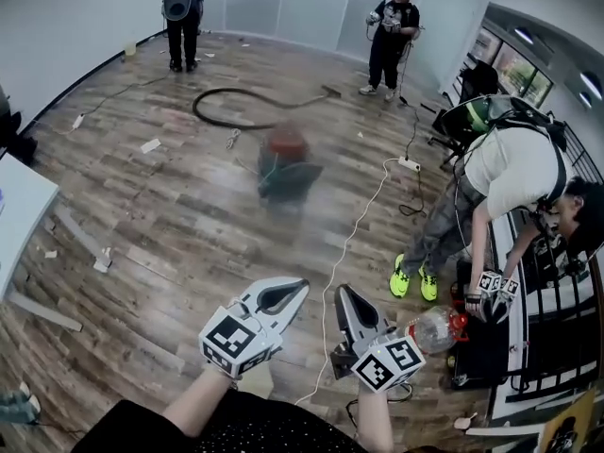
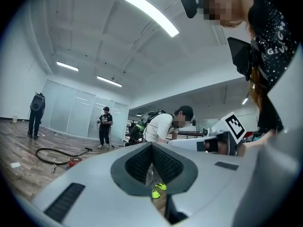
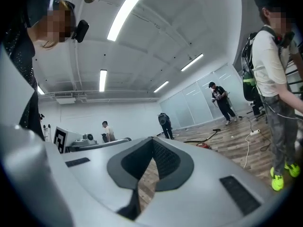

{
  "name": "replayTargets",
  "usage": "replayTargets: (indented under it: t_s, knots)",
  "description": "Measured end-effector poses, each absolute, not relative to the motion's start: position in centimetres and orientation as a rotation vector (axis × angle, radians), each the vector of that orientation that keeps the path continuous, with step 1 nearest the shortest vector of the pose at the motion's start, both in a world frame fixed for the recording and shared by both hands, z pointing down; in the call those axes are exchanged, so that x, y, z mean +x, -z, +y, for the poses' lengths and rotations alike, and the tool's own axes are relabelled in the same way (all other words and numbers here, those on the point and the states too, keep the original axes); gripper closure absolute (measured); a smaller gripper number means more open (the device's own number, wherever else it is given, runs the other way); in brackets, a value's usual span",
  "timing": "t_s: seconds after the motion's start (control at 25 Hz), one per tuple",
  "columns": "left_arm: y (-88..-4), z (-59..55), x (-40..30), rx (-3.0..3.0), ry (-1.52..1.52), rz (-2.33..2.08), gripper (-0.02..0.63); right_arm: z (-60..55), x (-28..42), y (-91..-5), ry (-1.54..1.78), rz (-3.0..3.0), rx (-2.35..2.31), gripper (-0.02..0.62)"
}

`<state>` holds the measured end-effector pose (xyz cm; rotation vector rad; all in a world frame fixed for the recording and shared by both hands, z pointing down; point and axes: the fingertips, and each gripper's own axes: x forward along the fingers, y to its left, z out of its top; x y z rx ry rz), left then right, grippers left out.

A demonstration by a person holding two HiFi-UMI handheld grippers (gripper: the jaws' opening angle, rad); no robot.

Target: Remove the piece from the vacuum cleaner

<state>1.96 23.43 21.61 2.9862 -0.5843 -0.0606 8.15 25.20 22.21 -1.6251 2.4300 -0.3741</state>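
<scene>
The red vacuum cleaner (image 1: 286, 159) stands on the wood floor in the middle of the head view, blurred, with its black hose (image 1: 233, 113) looped behind it. It is small and far off in the left gripper view (image 2: 74, 162) and in the right gripper view (image 3: 204, 145). My left gripper (image 1: 300, 287) and right gripper (image 1: 342, 293) hang side by side near the bottom of the head view, well short of the vacuum. Both are shut with nothing between the jaws, as the left gripper (image 2: 151, 146) and right gripper (image 3: 152, 142) show in their own views.
A white cable (image 1: 349, 243) runs from a power strip (image 1: 408, 163) toward me. A person (image 1: 500, 177) bends over at the right; two others stand at the back (image 1: 181, 12) (image 1: 391, 31). A plastic bottle (image 1: 439, 328) lies beside my right gripper. A white table (image 1: 19, 206) sits at the left.
</scene>
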Motion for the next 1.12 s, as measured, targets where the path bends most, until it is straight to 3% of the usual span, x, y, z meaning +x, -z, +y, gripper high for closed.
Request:
replayTargets:
  t_s: [0.72,1.12]
  knots:
    - [-23.4,-0.2,7.2,2.943,0.008,-0.678,0.598,0.6,16.8,-25.1,0.506,2.353,-1.53,0.586]
    - [-22.8,-16.6,16.6,2.949,0.061,-0.722,0.598,-16.4,26.0,-24.4,0.501,2.44,-1.432,0.586]
